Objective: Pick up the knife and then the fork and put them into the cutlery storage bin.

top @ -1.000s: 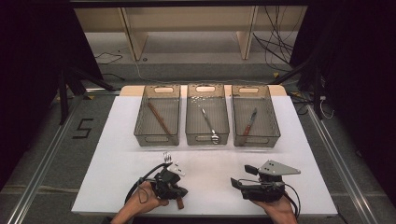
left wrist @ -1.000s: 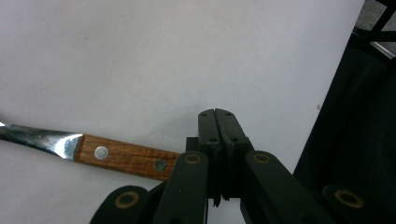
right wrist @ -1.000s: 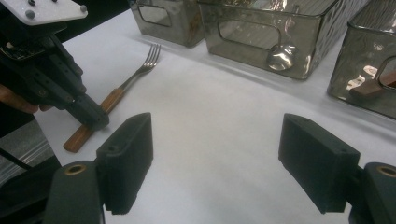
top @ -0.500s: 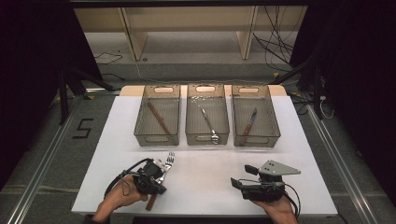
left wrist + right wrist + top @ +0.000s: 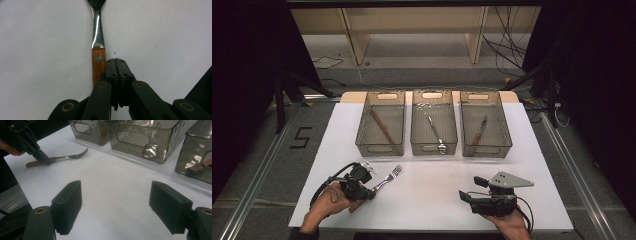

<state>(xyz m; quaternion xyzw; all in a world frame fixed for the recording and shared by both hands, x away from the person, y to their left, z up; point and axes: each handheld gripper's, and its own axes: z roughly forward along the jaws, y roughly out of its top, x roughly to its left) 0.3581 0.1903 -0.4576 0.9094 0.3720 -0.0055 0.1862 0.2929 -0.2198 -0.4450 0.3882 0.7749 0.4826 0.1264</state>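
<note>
Tabletop count: three bins, four utensils, two grippers.

Three clear bins [image 5: 380, 125] [image 5: 434, 125] [image 5: 486, 125] stand in a row at 12 o'clock on one white table [image 5: 422, 200], each holding one utensil: a brown stick [image 5: 382, 126], a metal spoon [image 5: 437, 134], a wooden-handled knife [image 5: 479, 132]. One fork [image 5: 387, 178] lies at 8 o'clock. Two hand-held grippers: left gripper [image 5: 368, 195] at 8 o'clock, right gripper [image 5: 468, 191] at 5 o'clock.
</note>
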